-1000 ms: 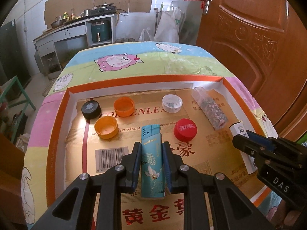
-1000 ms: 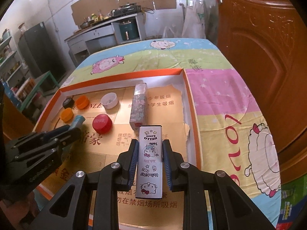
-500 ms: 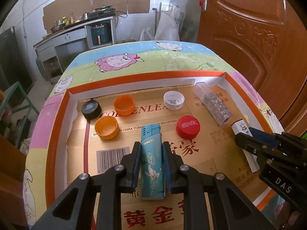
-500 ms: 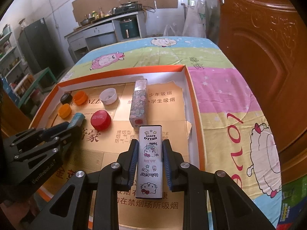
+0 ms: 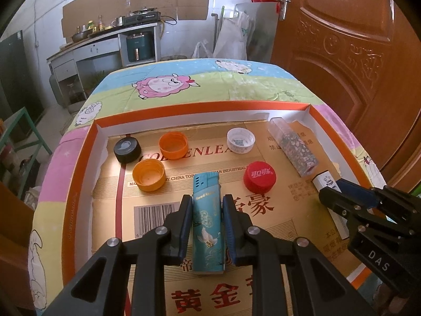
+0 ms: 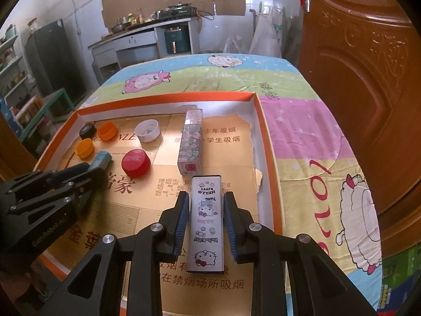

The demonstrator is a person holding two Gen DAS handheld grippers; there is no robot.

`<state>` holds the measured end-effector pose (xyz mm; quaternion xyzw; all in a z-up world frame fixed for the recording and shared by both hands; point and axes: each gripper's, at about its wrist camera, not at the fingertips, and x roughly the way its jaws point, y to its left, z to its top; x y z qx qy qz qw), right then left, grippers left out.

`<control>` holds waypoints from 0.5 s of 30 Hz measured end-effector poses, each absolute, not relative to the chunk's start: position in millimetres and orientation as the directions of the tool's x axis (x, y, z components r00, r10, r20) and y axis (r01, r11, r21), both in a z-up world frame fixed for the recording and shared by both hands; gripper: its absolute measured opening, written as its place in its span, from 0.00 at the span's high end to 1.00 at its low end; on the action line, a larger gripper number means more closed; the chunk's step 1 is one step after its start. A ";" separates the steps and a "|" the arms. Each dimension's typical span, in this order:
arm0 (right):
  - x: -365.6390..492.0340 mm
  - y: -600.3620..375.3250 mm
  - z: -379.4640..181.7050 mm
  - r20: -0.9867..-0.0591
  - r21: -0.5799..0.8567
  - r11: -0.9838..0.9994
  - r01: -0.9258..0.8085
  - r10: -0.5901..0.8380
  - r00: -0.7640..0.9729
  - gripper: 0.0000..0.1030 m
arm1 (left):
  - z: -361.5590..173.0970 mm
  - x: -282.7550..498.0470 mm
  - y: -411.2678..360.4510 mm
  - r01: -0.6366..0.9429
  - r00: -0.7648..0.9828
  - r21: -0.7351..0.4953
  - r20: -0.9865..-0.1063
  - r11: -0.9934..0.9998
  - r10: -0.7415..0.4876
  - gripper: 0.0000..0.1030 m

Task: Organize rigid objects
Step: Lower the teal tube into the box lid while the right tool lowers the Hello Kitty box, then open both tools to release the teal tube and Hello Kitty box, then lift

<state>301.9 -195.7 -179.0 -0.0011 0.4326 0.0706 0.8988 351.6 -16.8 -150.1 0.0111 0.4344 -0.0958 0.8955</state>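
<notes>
Shallow orange-rimmed cardboard tray [image 5: 79,184] sits on a cartoon sheep bedsheet [image 5: 184,87] in a kitchen-ish room. Teal rectangular plastic lighter [image 5: 207,223] and white Hello Kitty rectangular lighter [image 6: 206,223] both lie flat, long axes pointing away. Left gripper [image 5: 206,205] and right gripper [image 6: 206,202] jaws are opening, pads just off the lighters.

In the left wrist view the right tool [image 5: 330,193] covers most of the white lighter [image 5: 325,181] — only its printed top end shows. In the right wrist view the left tool [image 6: 98,173] hides the blue lighter [image 6: 102,157] except its tip, and the bottles on the far counter [image 6: 136,27] are too small to identify.
</notes>
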 end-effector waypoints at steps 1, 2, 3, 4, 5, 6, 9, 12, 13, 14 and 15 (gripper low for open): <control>300.1 -194.7 -178.2 -0.777 0.059 0.990 -0.131 0.128 0.616 0.70 | -150.1 351.5 -16.7 0.182 0.604 -0.064 -0.780 0.981 -0.163 0.75; 300.2 -194.1 -178.1 -0.777 0.058 0.989 -0.133 0.128 0.616 0.70 | -149.6 351.2 -16.3 0.184 0.604 -0.065 -0.779 0.981 -0.165 0.71; 298.6 -193.3 -177.3 -0.775 0.059 0.989 -0.135 0.130 0.618 0.69 | -148.9 351.2 -16.5 0.185 0.604 -0.066 -0.779 0.981 -0.166 0.67; 298.1 -193.0 -176.8 -0.774 0.060 0.989 -0.135 0.132 0.619 0.69 | -148.3 350.8 -16.4 0.186 0.604 -0.066 -0.779 0.980 -0.168 0.65; 297.8 -193.3 -176.5 -0.774 0.061 0.989 -0.136 0.133 0.620 0.69 | -147.9 350.7 -16.1 0.187 0.604 -0.067 -0.779 0.980 -0.169 0.62; 298.0 -194.1 -176.3 -0.773 0.061 0.989 -0.136 0.133 0.621 0.69 | -147.5 350.4 -16.0 0.188 0.604 -0.068 -0.778 0.980 -0.170 0.62; 297.7 -193.6 -175.4 -0.771 0.064 0.989 -0.136 0.135 0.622 0.69 | -147.4 349.8 -16.2 0.185 0.604 -0.066 -0.779 0.981 -0.167 0.62; 296.3 -192.9 -173.7 -0.770 0.063 0.988 -0.138 0.136 0.624 0.69 | -145.5 348.7 -15.3 0.181 0.608 -0.068 -0.777 0.981 -0.166 0.62; 295.6 -192.3 -173.0 -0.769 0.063 0.988 -0.138 0.136 0.625 0.69 | -144.9 348.0 -15.0 0.179 0.611 -0.068 -0.774 0.981 -0.165 0.62; 295.2 -192.4 -172.0 -0.768 0.063 0.988 -0.139 0.137 0.626 0.69 | -143.8 346.8 -14.4 0.178 0.617 -0.068 -0.770 0.982 -0.165 0.62; 294.2 -191.9 -170.9 -0.766 0.064 0.988 -0.139 0.138 0.628 0.69 | -142.1 345.8 -13.8 0.176 0.623 -0.070 -0.765 0.982 -0.166 0.62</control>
